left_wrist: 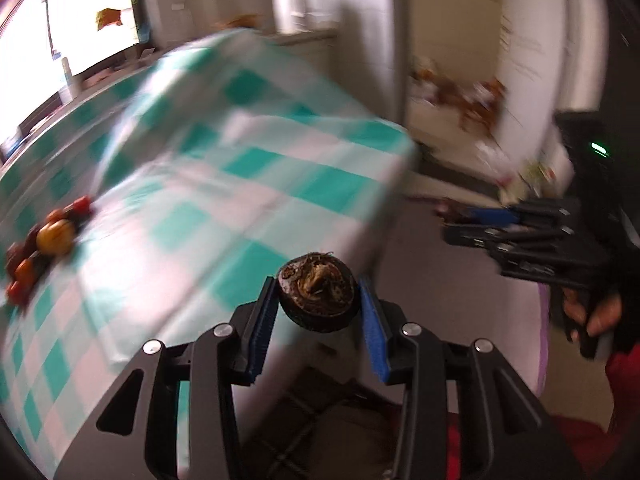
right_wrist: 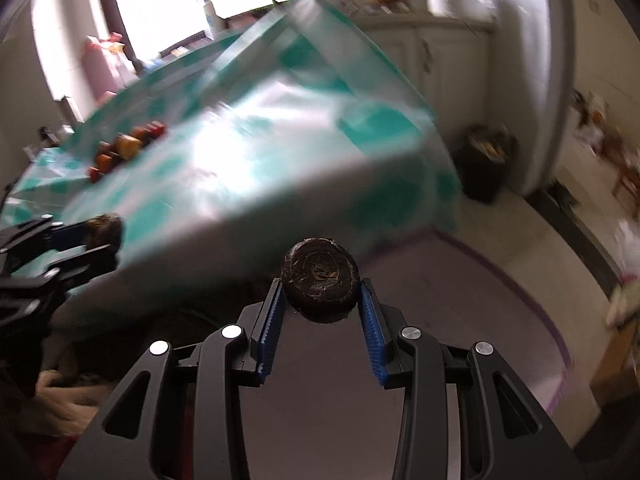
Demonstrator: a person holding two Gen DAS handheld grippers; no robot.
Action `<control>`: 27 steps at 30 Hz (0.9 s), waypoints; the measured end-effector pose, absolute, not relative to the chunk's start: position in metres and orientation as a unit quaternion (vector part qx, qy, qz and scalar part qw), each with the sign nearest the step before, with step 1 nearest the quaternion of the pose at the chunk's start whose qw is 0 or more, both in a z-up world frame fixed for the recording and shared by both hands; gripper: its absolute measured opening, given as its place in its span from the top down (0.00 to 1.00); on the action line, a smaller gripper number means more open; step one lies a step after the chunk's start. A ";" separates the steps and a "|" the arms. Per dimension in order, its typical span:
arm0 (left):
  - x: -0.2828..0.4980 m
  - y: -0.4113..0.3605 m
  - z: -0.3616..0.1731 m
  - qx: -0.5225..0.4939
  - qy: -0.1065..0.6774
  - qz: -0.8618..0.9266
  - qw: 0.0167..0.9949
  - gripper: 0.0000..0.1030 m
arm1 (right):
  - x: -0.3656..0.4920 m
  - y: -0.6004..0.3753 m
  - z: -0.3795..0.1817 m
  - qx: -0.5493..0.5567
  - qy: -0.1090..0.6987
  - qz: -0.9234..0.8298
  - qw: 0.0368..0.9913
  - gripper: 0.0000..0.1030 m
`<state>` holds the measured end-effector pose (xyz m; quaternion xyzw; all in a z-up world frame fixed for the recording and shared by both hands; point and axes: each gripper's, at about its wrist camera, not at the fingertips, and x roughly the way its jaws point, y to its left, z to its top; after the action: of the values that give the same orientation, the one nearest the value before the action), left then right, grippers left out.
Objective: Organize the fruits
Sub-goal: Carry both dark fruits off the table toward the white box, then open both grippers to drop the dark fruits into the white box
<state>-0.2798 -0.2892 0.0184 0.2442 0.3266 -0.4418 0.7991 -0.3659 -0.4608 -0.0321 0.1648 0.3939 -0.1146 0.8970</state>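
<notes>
My left gripper (left_wrist: 318, 286) is shut on a dark brown, round, flattish fruit (left_wrist: 318, 298), held off the table's near corner. My right gripper (right_wrist: 320, 280) is shut on a second dark round fruit (right_wrist: 320, 270), also out past the table edge. Each gripper shows in the other's view: the right gripper (left_wrist: 446, 222) at the far right, the left gripper (right_wrist: 112, 236) at the far left with its dark fruit (right_wrist: 105, 224). A cluster of red, orange and yellow fruits (left_wrist: 44, 244) (right_wrist: 128, 146) lies on the teal-and-white checked tablecloth (left_wrist: 240, 168) (right_wrist: 280, 128). Both views are motion-blurred.
A person's hand (left_wrist: 596, 314) grips the right tool's handle. A dark bin (right_wrist: 486, 164) stands on the floor beyond the table corner. A grey mat with a purple border (right_wrist: 520, 280) covers the floor. Cabinets (right_wrist: 448, 52) and a bright window (right_wrist: 160, 0) lie behind the table.
</notes>
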 end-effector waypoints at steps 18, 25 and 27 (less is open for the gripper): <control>-0.311 -0.391 -0.149 0.426 0.447 -0.470 0.631 0.60 | -0.329 -0.486 -0.170 0.202 0.557 -0.167 0.788 0.64; -0.312 -0.397 -0.163 0.433 0.455 -0.467 0.623 0.59 | -0.321 -0.478 -0.181 0.195 0.578 -0.163 0.775 0.63; -0.311 -0.396 -0.162 0.429 0.456 -0.469 0.622 0.59 | -0.322 -0.478 -0.180 0.199 0.576 -0.163 0.776 0.60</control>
<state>-0.3106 -0.3963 -0.1625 0.4291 0.4564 -0.4693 0.6223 -0.3216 -0.4778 -0.1798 0.1989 0.5759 -0.1627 0.7761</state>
